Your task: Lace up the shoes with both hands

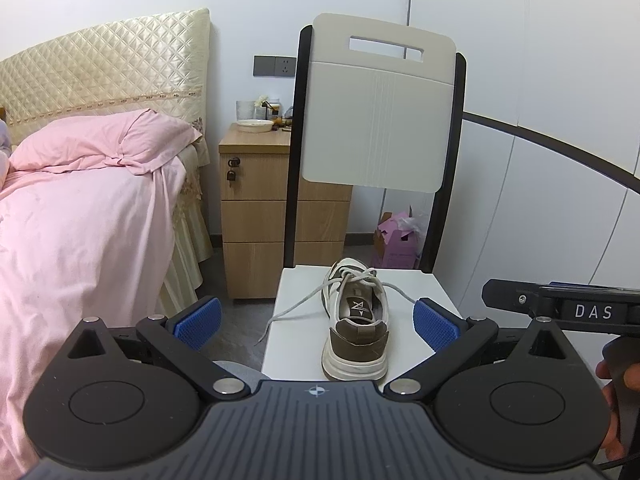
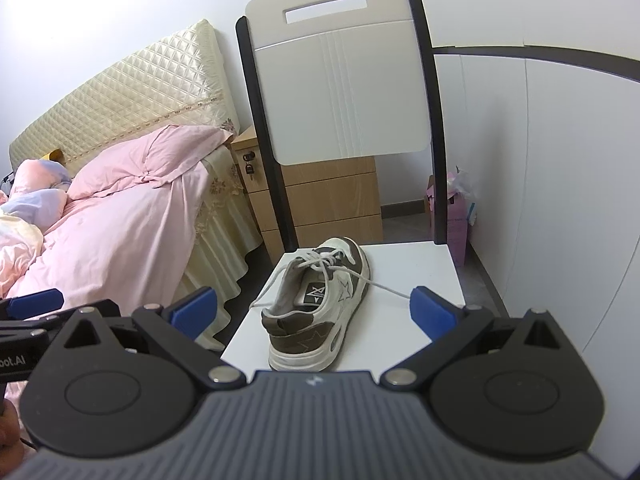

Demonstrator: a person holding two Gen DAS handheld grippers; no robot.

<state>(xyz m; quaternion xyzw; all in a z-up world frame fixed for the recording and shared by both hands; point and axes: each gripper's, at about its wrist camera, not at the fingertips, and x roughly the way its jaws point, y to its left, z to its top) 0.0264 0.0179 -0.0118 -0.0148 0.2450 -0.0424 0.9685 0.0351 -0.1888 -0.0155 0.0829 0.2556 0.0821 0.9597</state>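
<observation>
Approach stage: shoe (image 1: 356,320) is seen untied on chair seat (image 1: 420,292); left gripper (image 1: 316,320) and right gripper (image 2: 314,312) are held wide apart, empty, before the shoe; each loose lace end (image 1: 280,312) must be pinched next.

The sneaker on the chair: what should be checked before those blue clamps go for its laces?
1. Sneaker sits flat on the chair seat: ok.
2. Left tool open, empty: ok.
3. Right tool open, empty: ok.
4. Left lace end free, trailing over the seat edge: ok.
5. Right lace end free on the seat: ok.
6. Laces tied: not ok, loose.
</observation>
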